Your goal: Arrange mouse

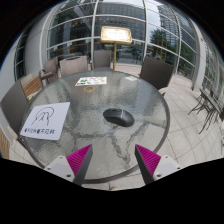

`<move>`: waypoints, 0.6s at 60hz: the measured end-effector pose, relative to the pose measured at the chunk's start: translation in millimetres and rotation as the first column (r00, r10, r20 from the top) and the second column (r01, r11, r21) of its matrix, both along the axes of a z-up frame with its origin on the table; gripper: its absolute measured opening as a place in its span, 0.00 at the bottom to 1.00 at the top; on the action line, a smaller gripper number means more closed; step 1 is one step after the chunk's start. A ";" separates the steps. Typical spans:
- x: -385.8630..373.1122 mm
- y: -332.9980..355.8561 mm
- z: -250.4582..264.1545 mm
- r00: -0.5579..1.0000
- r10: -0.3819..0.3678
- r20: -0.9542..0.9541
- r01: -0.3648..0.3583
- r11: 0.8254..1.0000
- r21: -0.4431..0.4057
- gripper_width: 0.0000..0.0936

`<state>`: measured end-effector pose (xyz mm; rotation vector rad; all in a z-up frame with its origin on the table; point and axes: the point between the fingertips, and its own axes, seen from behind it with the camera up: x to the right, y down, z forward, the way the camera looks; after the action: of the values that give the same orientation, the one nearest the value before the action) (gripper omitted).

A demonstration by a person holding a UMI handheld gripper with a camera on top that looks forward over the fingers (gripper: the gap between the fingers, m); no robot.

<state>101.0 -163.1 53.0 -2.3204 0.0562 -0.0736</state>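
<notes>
The gripper (114, 162) hangs released, its pink-padded fingers (78, 159) spread wide with nothing between them, above the near edge of a round glass-topped bench (70, 100). Beyond the fingers, near the bench's middle, lies a dark oval computer mouse (119, 116), long axis crosswise. Left of the mouse rests a white printed sheet (46, 119), its writing illegible.
</notes>
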 end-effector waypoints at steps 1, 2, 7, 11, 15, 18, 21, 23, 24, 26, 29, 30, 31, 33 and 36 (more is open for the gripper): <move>3.0 8.3 -3.9 1.000 0.005 0.001 -0.005 1.000 -0.003 0.92; 4.5 27.1 -25.1 1.000 0.009 0.003 -0.009 1.000 -0.001 0.92; 32.5 64.0 -50.6 0.999 0.040 0.009 -0.040 0.999 0.004 0.92; 43.1 92.4 -55.4 0.998 0.064 0.013 -0.064 0.998 -0.010 0.91; 53.1 115.7 -62.9 0.996 0.084 0.019 -0.083 0.996 -0.020 0.91; 59.6 130.7 -66.6 0.995 0.100 0.017 -0.099 0.995 -0.033 0.92; 61.2 146.5 -67.8 0.994 0.111 -0.009 -0.112 0.993 -0.028 0.91; 65.5 154.5 -66.9 0.993 0.117 -0.012 -0.117 0.993 -0.032 0.91; 67.8 159.0 -66.9 0.993 0.119 -0.009 -0.119 0.992 -0.032 0.91; 72.9 168.6 -66.5 0.993 0.122 -0.003 -0.122 0.992 -0.029 0.91; 77.8 183.2 -67.6 0.992 0.124 -0.005 -0.124 0.992 -0.024 0.91; 78.9 186.8 -68.1 0.992 0.125 -0.010 -0.125 0.992 -0.025 0.90; 80.4 190.7 -67.9 0.992 0.123 -0.017 -0.123 0.992 -0.025 0.90; 83.4 197.5 -67.9 0.993 0.113 -0.027 -0.114 0.993 -0.026 0.89; 88.1 205.8 -69.1 0.994 0.100 -0.039 -0.101 0.994 -0.029 0.86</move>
<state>189.1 42.7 -16.1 -2.3521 -0.0433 0.0207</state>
